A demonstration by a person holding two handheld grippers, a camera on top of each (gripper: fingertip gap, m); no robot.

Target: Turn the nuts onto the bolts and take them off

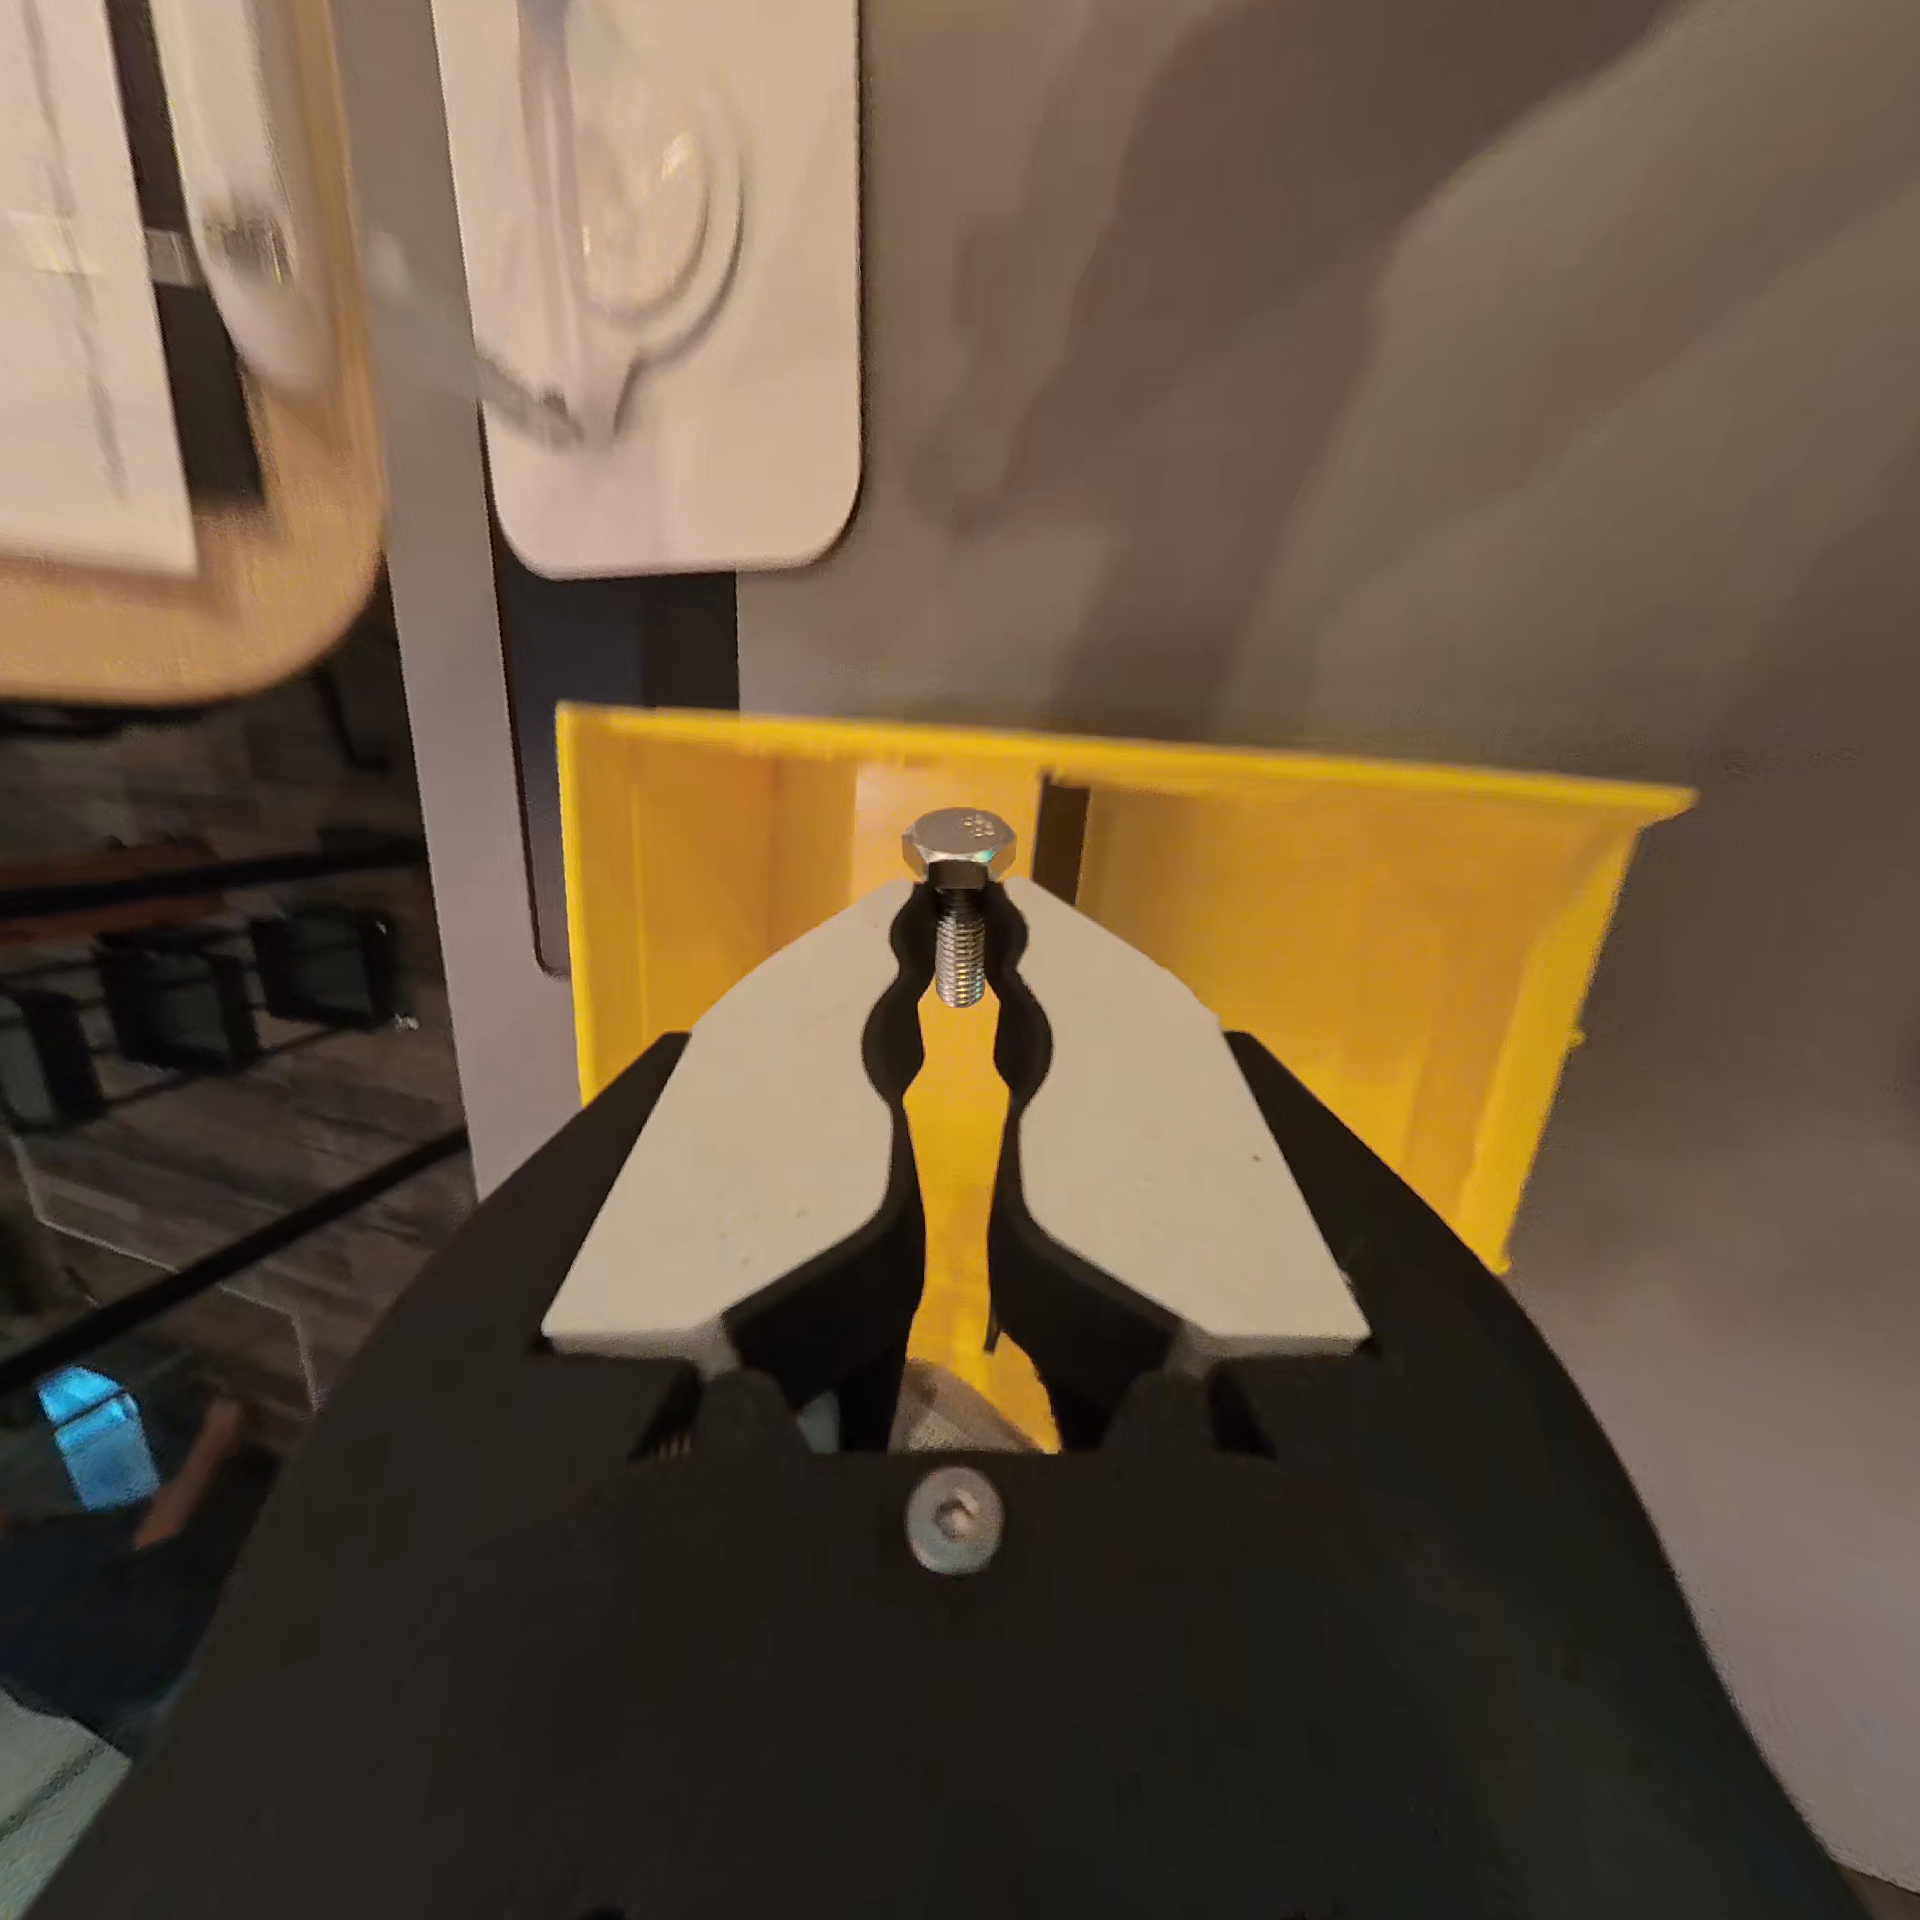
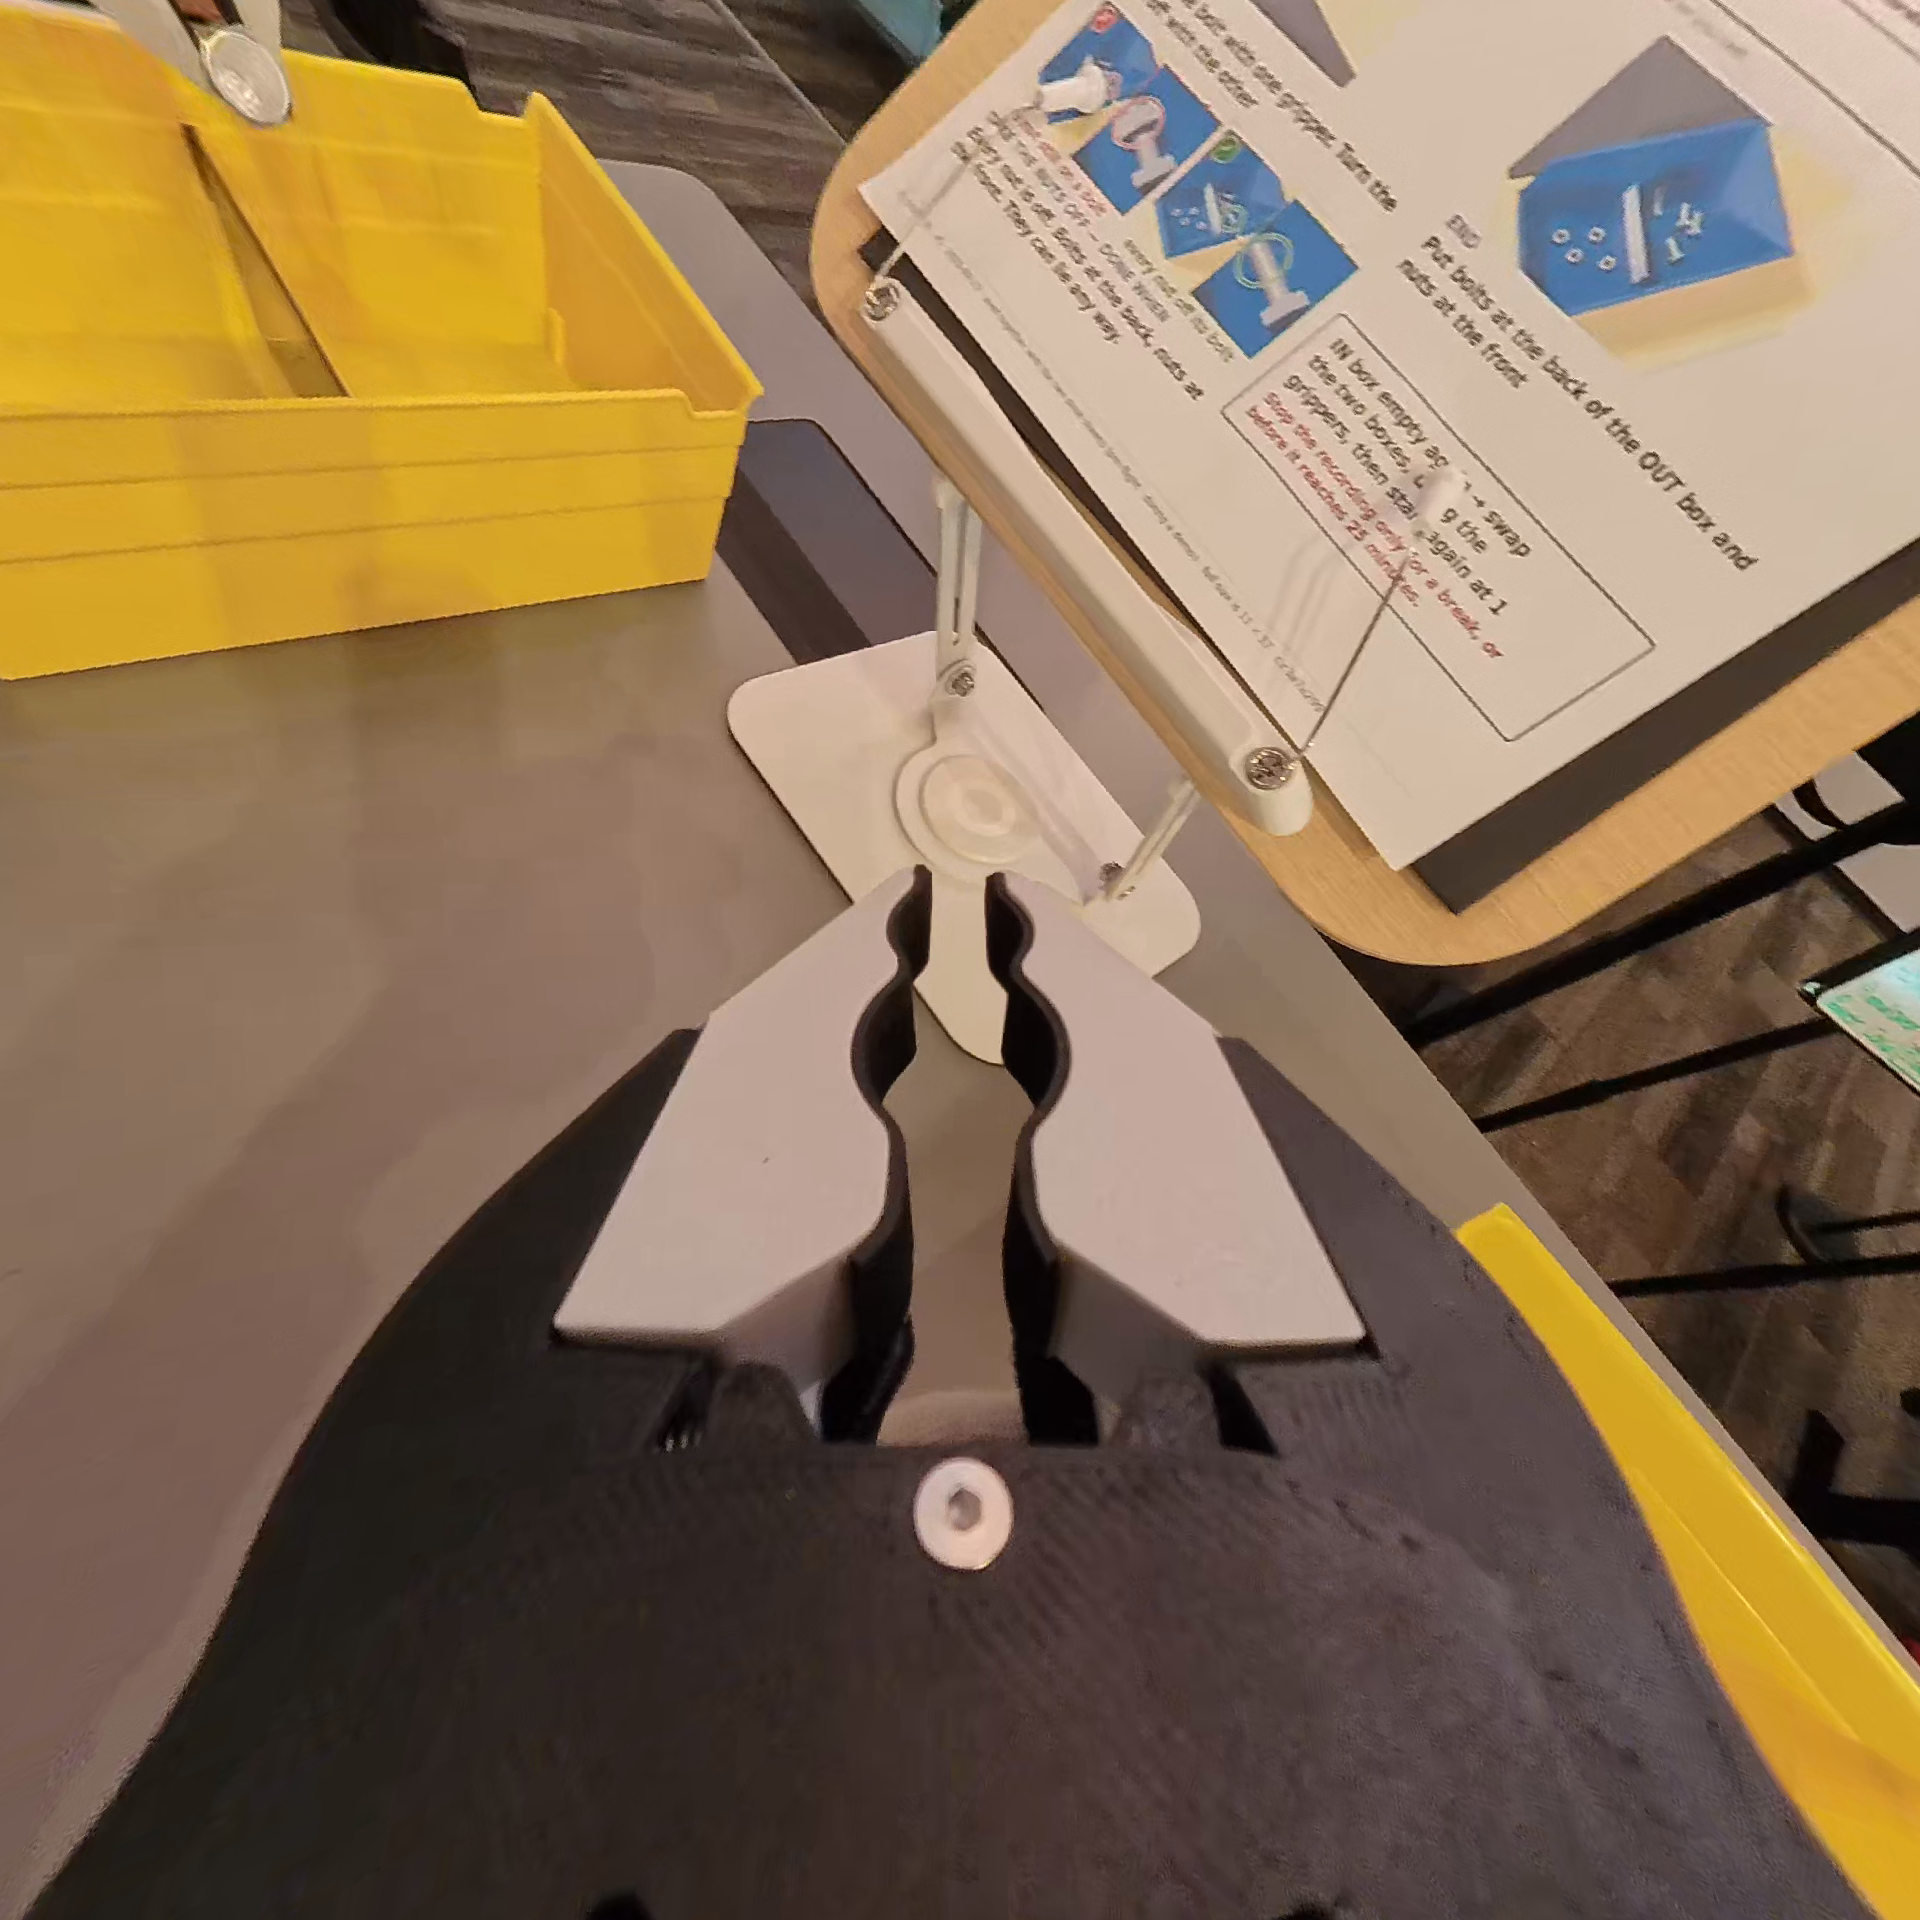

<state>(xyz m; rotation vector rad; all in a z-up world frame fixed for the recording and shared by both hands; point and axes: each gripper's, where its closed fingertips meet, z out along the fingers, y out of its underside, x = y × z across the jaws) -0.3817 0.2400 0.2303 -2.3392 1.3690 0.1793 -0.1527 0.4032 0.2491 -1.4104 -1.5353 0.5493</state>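
Your yellow bin (image 2: 436, 312) sits on the grey surface (image 2: 364, 883); the divided compartments you can see in it look bare. A second yellow bin (image 2: 1662, 1507) edges in beside your right gripper (image 2: 954, 894), whose fingers stand slightly apart, holding nothing, aimed at the white stand (image 2: 831, 717). Your left gripper (image 1: 958, 883) pinches the bolt (image 1: 961, 914) under its head at the fingertips, above the bin.
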